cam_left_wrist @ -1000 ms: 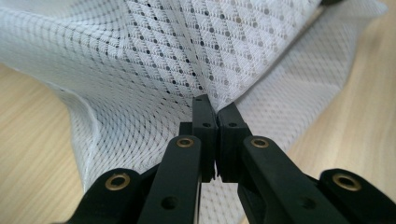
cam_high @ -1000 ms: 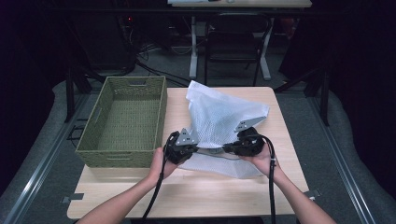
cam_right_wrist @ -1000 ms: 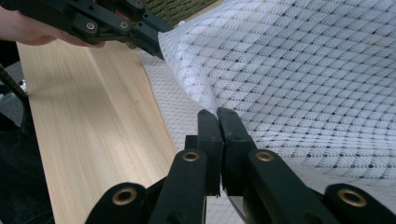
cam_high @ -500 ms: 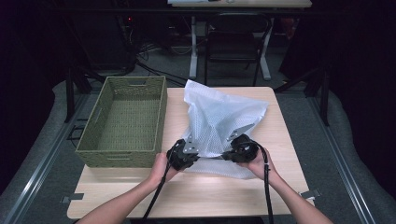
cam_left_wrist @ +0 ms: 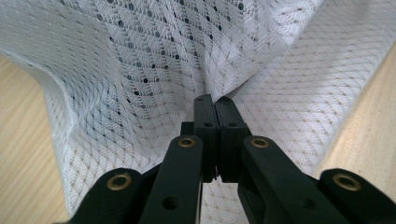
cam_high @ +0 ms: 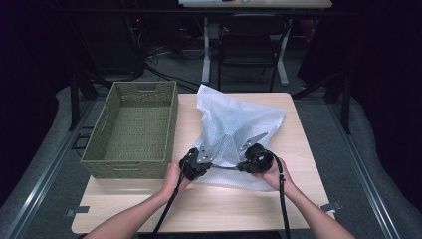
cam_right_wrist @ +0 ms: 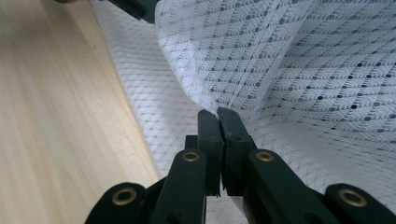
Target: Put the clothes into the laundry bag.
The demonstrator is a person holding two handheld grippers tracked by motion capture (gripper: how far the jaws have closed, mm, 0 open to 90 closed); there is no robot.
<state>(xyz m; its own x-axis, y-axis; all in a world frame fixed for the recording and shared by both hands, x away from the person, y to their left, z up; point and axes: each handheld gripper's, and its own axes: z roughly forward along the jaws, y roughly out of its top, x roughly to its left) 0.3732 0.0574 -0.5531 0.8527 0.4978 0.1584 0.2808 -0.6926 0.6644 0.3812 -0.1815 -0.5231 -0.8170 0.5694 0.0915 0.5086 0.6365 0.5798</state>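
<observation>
Left gripper (cam_left_wrist: 215,100): fingers pinched on mesh cloth (cam_high: 239,127).
Right gripper (cam_right_wrist: 217,114): fingers likewise clamped on cloth.
Risk: thin hem slips free if pulled toward 6 o'clock.

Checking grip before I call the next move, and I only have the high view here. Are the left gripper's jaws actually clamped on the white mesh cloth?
Observer: Yes. In the left gripper view the left gripper has its jaws pressed together on a fold of the white mesh cloth.
Operator: And the right one?
Observer: The right gripper is the same: jaws shut, pinching the cloth's edge where it curls upward.
Operator: Is anything under the cloth at the right side?
Observer: In the right gripper view a lower layer of cloth lies flat on the wooden table, beneath the lifted layer.
</observation>
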